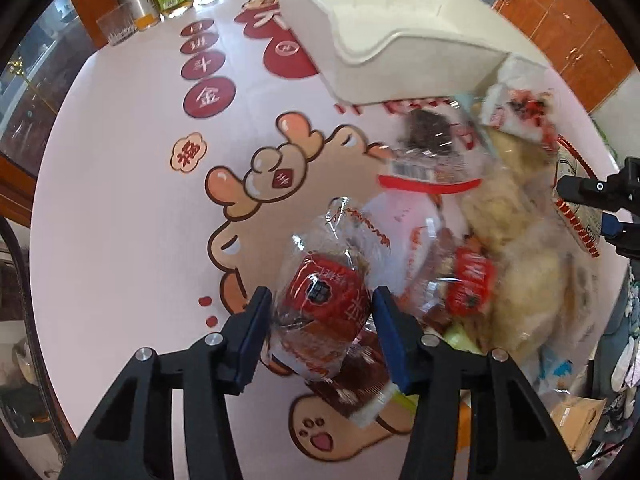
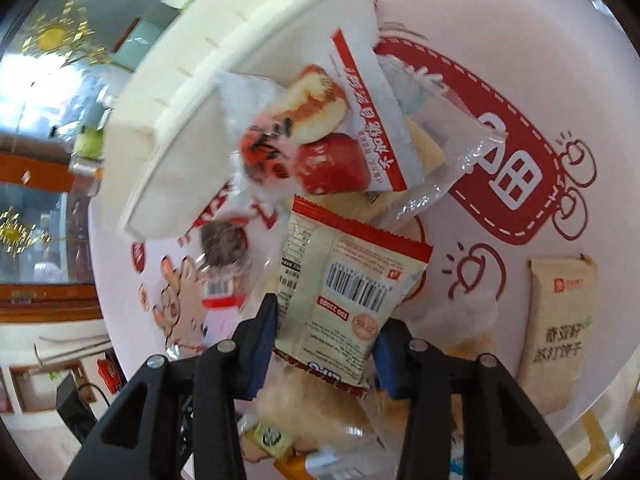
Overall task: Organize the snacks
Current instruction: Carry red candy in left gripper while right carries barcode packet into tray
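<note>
Left wrist view: left gripper (image 1: 320,312) was clenched on a clear red-labelled snack pack (image 1: 320,308), held just above the cartoon tablecloth (image 1: 132,208) at the edge of the snack pile (image 1: 500,240). White storage bin (image 1: 400,32) sat behind the pile, glass cup (image 1: 116,24) well apart at the far edge. Right wrist view: right gripper (image 2: 326,344) pinched a beige barcode packet (image 2: 348,300) over the pile; apple-picture packet (image 2: 344,128) leaned on the bin; a tan packet (image 2: 560,328) lay apart.

Home dining room: printed tablecloth (image 1: 120,200), wooden cabinets (image 1: 568,36), drinking glass (image 1: 116,24).
</note>
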Demonstrator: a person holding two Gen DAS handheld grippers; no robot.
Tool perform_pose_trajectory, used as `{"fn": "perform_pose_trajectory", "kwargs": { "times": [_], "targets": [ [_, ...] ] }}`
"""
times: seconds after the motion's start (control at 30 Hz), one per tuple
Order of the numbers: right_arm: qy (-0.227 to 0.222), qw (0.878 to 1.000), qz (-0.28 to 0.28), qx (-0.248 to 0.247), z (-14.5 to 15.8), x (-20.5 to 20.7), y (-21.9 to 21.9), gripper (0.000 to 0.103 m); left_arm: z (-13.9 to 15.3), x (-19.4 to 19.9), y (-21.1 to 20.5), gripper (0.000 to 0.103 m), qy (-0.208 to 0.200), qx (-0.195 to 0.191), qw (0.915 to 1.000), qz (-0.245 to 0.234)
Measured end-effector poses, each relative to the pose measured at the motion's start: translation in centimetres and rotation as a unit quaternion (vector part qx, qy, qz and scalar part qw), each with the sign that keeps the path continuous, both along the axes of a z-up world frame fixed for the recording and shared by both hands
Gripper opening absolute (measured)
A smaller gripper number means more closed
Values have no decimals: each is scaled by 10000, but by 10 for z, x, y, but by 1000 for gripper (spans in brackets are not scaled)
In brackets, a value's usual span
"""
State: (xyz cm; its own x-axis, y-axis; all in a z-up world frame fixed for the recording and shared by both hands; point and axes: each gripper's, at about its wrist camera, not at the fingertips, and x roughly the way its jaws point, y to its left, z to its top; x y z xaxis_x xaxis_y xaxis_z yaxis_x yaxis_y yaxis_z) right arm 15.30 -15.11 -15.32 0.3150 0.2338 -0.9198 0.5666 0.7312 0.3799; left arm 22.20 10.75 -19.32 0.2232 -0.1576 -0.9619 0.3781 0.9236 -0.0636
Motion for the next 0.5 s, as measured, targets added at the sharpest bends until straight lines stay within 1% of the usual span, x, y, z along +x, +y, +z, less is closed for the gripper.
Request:
{"fn": "perform_pose_trajectory", "kwargs": {
  "times": [0.07, 0.13, 0.17, 0.23, 0.27, 0.33, 0.37, 0.4, 0.5],
  "targets": [
    [-161, 9997, 142, -89, 14, -4, 4, 44, 13, -6, -4, 50, -104, -97, 9999, -64],
    [-421, 9983, 322, -239, 35, -12, 12, 44, 31, -13, -10, 50, -237, -191, 9994, -145],
    [-507, 9976, 378, -292, 40, -15, 14, 44, 41, -15, -12, 50, -311, -248, 9990, -184],
    [-823, 9940, 546, -464, 63, -18, 18, 44, 62, -20, -17, 50, -469, -369, 9979, -249],
    [-917, 9928, 591, -499, 69, -21, 13, 44, 74, -21, -22, 50, -558, -434, 9971, -269],
    [-1257, 9871, 746, -658, 92, -20, 15, 44, 95, -21, -30, 50, -718, -522, 9956, -300],
    [-1356, 9850, 796, -705, 99, -21, 15, 44, 108, -18, -37, 50, -837, -550, 9946, -286],
    [-1559, 9803, 906, -801, 111, -17, 15, 44, 121, -21, -37, 50, -919, -574, 9937, -273],
    [-1904, 9706, 1102, -977, 132, -7, 9, 44, 151, -8, -54, 50, -1187, -624, 9909, -146]
  ]
}}
